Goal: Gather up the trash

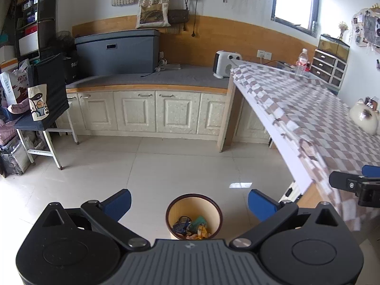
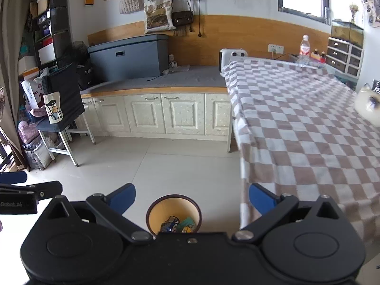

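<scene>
Both grippers, left gripper [image 1: 189,203] and right gripper [image 2: 192,198], are wide open and hold nothing. I keep them over the bin [image 1: 193,216] because the trash [image 1: 191,228] sits inside.

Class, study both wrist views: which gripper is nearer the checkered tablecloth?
Right. The right gripper hangs open beside the checkered tablecloth, by its hanging edge; the left gripper, also open, sits farther out over the floor, above the trash bin.
</scene>
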A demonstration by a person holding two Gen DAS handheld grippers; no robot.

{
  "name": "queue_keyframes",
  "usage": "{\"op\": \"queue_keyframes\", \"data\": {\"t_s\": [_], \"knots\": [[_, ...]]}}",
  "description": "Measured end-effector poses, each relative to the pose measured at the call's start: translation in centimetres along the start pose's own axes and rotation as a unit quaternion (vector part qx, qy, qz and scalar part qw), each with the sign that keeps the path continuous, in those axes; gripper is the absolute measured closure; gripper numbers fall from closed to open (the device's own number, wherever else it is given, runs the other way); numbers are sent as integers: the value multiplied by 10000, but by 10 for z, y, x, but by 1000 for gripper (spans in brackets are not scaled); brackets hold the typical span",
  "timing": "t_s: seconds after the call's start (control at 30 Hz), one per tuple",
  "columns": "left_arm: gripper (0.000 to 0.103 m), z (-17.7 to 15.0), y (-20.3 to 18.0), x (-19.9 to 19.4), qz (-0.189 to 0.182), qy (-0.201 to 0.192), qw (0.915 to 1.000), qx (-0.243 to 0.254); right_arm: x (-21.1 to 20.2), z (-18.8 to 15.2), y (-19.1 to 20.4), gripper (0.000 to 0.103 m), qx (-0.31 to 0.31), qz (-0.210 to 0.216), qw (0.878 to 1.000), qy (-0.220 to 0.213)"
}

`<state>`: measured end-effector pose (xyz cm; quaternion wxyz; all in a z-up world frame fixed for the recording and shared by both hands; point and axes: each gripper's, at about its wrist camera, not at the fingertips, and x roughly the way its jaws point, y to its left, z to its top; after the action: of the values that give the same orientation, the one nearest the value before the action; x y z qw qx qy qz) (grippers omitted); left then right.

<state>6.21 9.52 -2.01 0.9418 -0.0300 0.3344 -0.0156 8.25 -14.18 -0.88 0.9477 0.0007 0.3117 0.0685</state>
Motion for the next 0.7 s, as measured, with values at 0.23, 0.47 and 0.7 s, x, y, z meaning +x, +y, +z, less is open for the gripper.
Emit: {"op": "queue_keyframes", "data": {"t_s": [0.23,0.47,0.7], "knots": [[0,-19,-17,-17,-100,98,9999,101,-27,-18,-9,0,-75,-322,9994,-86],[0,-31,-27,-24,-88,149,9995,266,-40,-35,-16,0,-34,-392,9992,-1],[0,-42,-24,-24,-66,274,9995,174,-40,-48,-13,0,-38,-380,9992,130]]}}
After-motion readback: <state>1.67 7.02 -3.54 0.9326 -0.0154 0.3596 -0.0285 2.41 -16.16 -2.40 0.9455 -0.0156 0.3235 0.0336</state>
